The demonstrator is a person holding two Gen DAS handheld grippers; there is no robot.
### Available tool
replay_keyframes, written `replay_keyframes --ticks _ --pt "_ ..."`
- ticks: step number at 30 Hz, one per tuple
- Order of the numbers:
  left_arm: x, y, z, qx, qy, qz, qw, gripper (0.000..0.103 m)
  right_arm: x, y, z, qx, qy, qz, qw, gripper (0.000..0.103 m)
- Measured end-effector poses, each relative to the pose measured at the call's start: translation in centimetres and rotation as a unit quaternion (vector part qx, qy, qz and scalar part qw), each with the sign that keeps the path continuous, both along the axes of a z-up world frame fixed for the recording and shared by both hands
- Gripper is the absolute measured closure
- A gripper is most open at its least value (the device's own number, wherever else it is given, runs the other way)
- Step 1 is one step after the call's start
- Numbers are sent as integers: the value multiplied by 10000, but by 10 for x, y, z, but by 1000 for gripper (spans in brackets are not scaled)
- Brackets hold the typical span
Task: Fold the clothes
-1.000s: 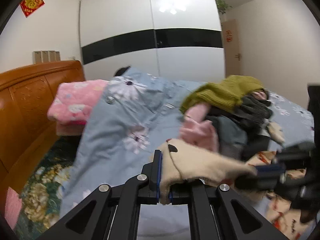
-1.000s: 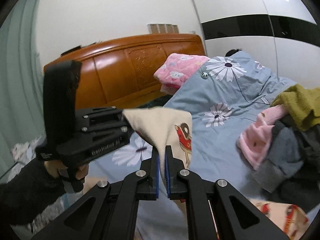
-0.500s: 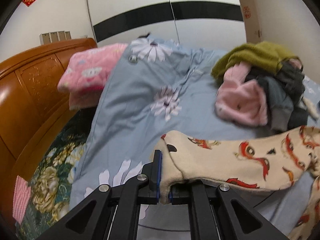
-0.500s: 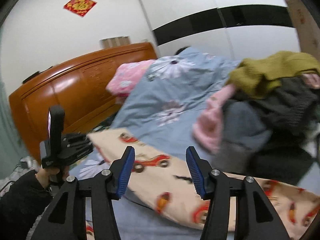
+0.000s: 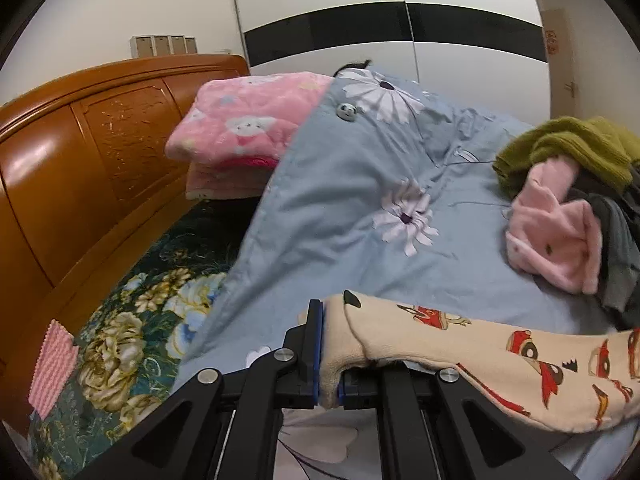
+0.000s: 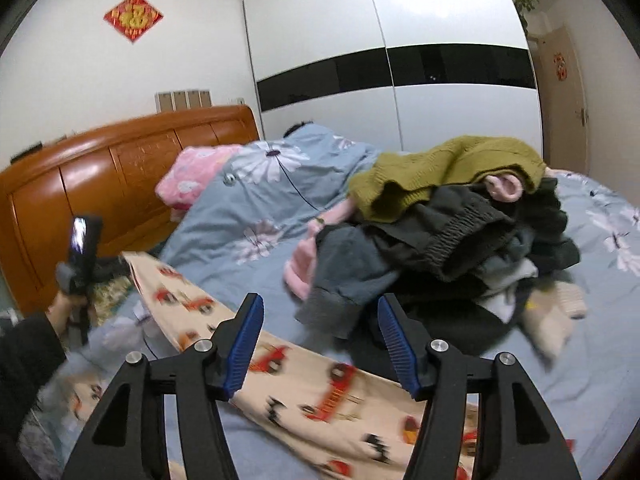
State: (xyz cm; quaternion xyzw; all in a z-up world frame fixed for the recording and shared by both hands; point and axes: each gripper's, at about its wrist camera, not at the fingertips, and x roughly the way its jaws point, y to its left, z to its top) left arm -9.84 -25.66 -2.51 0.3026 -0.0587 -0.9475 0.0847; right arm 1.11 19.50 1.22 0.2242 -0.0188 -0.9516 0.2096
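One end of the cream garment with red car prints point(image 5: 500, 356) is pinched between the closed jaws of the left hand-held gripper point(image 5: 329, 354), and from there the cloth is stretched away to that gripper's right, above the blue floral duvet point(image 5: 352, 200). The right hand-held gripper point(image 6: 320, 344) is held wide apart with nothing between its 2 blue pads point(image 6: 246, 344); the same garment point(image 6: 320, 400) is seen lying across the bed just beneath and ahead of it, running off to its left toward the left hand-held gripper point(image 6: 82, 256). A pile of unfolded clothes point(image 6: 452, 232), topped by an olive knit, is heaped ahead and to the right of the right hand-held gripper. A pink blanket point(image 5: 248, 120) is stacked far ahead of the left hand-held gripper, beside the wooden headboard point(image 5: 92, 152).
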Motion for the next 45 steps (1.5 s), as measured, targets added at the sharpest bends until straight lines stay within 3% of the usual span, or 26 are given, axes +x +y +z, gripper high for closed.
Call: replay_keyframes --ticks 2,5,7,8,9,11,13,15,21,26,31,34,38,43,45 --pt "-3 0 -1 -147 -43 38 9999 96 4 2 -3 197 -1 8 9998 42" --pt "-2 -7 -18 -232 -284 141 9992 87 10 7 -9 407 -27 55 9992 42" --pt "-1 -12 -30 -289 -444 210 9984 63 13 15 -15 494 -100 23 9987 42" --pt "0 -14 -36 -318 -524 245 9978 42 14 19 -17 536 -142 -5 9985 42" --pt "0 -17 -42 -346 -604 279 9972 34 15 24 -20 577 -184 -32 9982 42" --pt "4 -25 -51 -296 -749 351 9961 34 18 33 -26 661 -269 -88 9974 42" --pt "21 -40 -50 49 -731 315 9968 32 21 42 -32 755 -343 -162 9964 42" --pt "39 -43 -45 201 -636 164 9976 17 25 53 -36 844 -391 -275 9953 42" --pt "66 -38 -21 467 -582 -335 9966 0 25 80 -48 470 -764 -558 9944 42" --pt "32 -33 -24 1147 -1069 -576 9859 0 8 113 -59 249 -1190 -894 9885 42" --pt "-7 -22 -48 1788 -1511 -276 9718 0 -4 144 -66 269 -1456 -1096 9829 42" --pt "-29 -20 -69 1885 -1919 -27 9631 0 -11 164 -72 195 -1626 -1169 9795 42" --pt "-48 -27 -87 1689 -2152 214 9616 0 -16 193 -82 186 -1845 -1305 9740 42" --pt "-65 -42 -112 2038 -2505 104 9464 0 -12 225 -93 5 -1946 -1551 9685 42" --pt "-71 -42 -122 1959 -2583 112 9459 0 -13 236 -95 -121 -1938 -1661 9668 42"
